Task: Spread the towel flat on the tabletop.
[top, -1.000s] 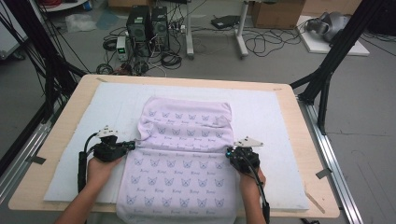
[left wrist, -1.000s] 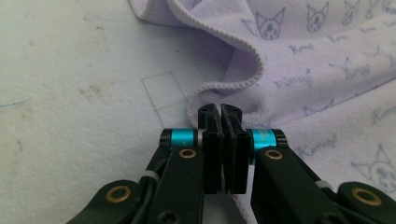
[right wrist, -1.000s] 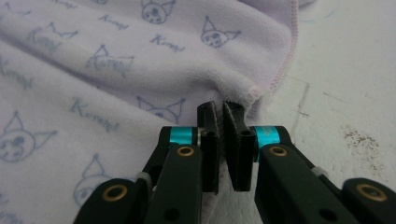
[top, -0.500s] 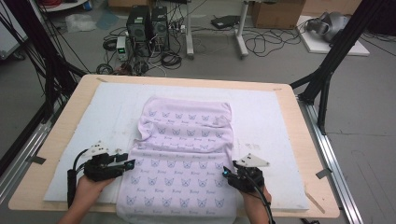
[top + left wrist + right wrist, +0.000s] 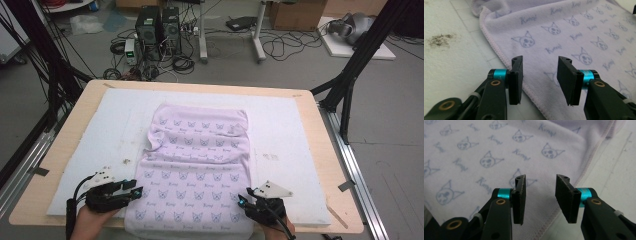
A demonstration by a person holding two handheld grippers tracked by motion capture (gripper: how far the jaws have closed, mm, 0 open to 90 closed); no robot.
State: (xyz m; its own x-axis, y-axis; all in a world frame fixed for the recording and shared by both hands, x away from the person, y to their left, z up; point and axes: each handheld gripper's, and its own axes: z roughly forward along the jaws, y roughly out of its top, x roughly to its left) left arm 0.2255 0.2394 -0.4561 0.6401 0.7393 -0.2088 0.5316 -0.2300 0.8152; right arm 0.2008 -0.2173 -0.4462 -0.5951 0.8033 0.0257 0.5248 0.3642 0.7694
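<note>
High view has the lilac towel [image 5: 197,165] spread flat mid-table on the white mat [image 5: 90,145], near edge overhanging; left gripper [image 5: 134,190] at its left hem, jaws apart; right gripper [image 5: 243,201] at its right hem, jaws apart

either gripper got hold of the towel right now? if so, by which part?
Nothing is held. The left hand-held gripper and right hand-held gripper both stand open over the lavender towel's side hems, with no cloth between the jaws.
</note>
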